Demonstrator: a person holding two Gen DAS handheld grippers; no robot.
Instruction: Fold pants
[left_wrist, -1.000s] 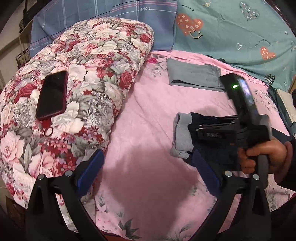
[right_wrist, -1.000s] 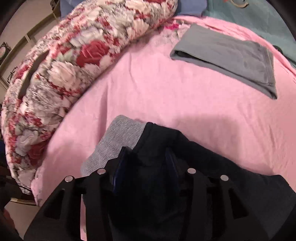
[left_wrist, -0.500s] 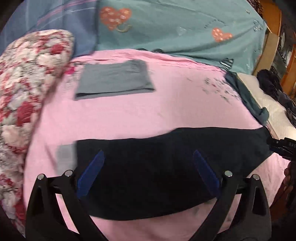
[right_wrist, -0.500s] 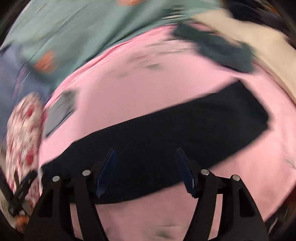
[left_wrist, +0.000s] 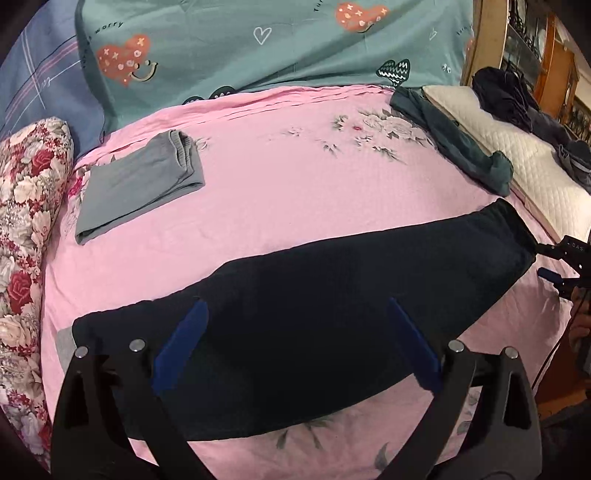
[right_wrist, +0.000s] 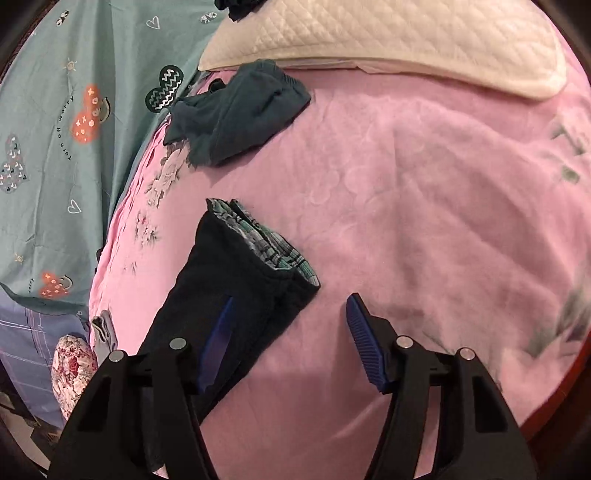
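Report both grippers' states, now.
Left gripper: open, holding nothing, above the dark pants.
Right gripper: open, holding nothing, at the pants' end.

1. Open pink sheet (left_wrist: 295, 184) between the dark pants (left_wrist: 332, 295) and folded grey pants (left_wrist: 136, 184).
2. Teal garment (right_wrist: 236, 114) and white pillow (right_wrist: 388, 40) crowd the far side.
3. Floral quilt (left_wrist: 26, 229) walls the left edge.
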